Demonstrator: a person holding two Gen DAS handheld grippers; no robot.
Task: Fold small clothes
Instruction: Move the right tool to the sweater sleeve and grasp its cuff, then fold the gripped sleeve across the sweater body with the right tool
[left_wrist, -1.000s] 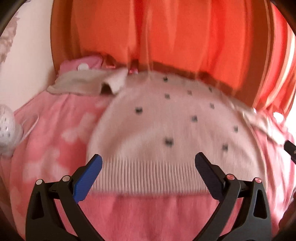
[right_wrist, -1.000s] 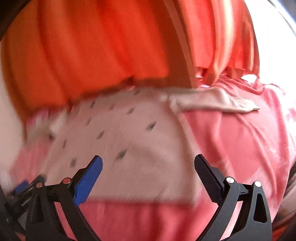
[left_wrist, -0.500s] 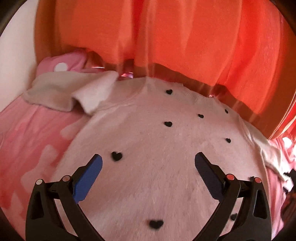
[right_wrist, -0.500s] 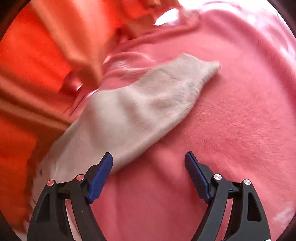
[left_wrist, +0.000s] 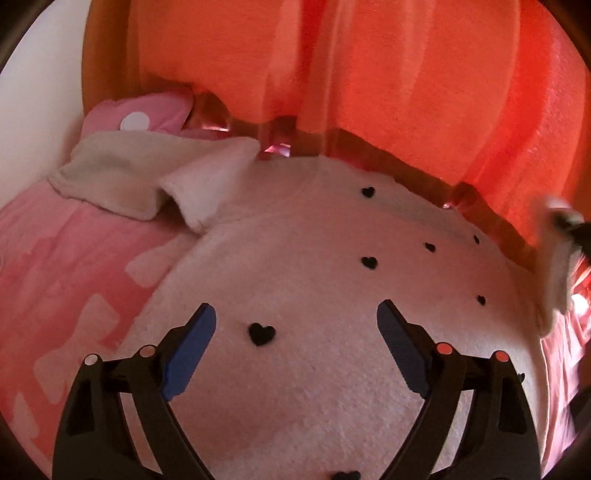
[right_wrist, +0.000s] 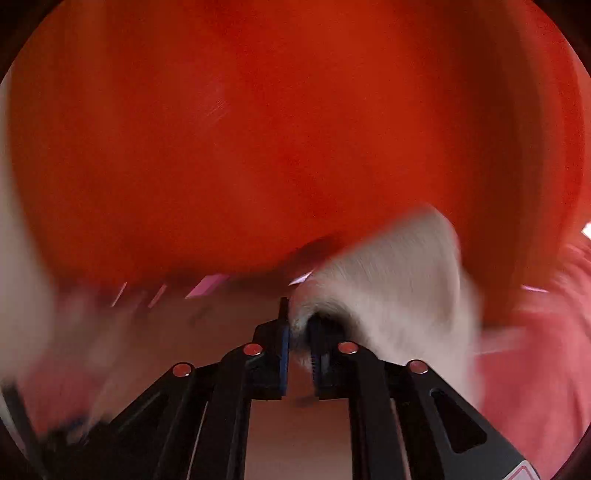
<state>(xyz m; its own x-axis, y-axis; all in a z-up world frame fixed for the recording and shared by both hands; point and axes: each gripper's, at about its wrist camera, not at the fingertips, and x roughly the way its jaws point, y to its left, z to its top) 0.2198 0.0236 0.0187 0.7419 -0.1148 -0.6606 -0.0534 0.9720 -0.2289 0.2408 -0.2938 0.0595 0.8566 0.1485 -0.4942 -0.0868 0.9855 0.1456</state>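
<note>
A pale pink sweater (left_wrist: 314, 280) with small black hearts lies flat on a pink blanket (left_wrist: 62, 266). Its left sleeve (left_wrist: 155, 173) lies folded at the far left. My left gripper (left_wrist: 295, 332) is open and hovers over the sweater's body, holding nothing. My right gripper (right_wrist: 299, 332) is shut on the sweater's right sleeve (right_wrist: 402, 273), which hangs lifted and blurred. That sleeve and gripper also show at the right edge of the left wrist view (left_wrist: 561, 236).
An orange curtain (left_wrist: 369, 74) hangs close behind the sweater along the far edge. A pink pillow (left_wrist: 140, 114) with a white dot sits at the far left by a white wall (left_wrist: 33, 96).
My right gripper has closed on the right sleeve and lifted it, moving fast. My left gripper has crept forward over the sweater and stays open.
</note>
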